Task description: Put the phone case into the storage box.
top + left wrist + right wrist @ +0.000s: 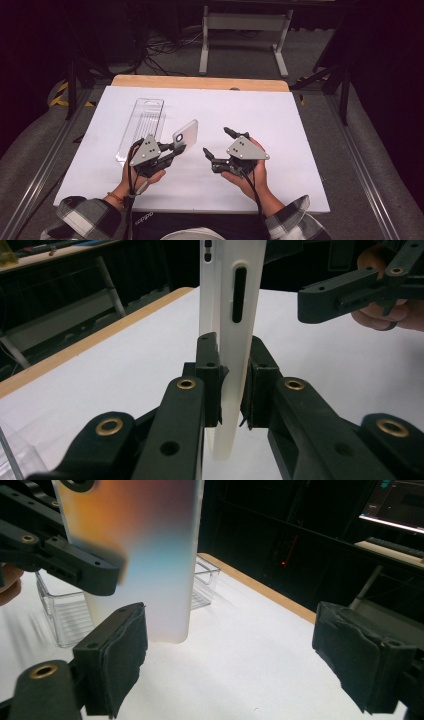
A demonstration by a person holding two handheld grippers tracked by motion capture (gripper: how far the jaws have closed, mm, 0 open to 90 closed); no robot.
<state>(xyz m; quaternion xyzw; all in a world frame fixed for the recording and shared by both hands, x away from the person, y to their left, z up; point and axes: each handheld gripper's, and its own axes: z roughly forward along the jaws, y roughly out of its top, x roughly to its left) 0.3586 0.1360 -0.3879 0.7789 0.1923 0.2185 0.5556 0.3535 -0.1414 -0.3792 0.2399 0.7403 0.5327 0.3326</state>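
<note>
The left gripper [172,148] pinches the white phone case [186,133] by its edge, lifted above the table [280,125], while the right gripper [216,143], jaws spread wide, waits just beside it, probably to take its free end next.

White phone case [186,132] held edgewise above table; clear plastic package [142,125] lying flat.
</note>
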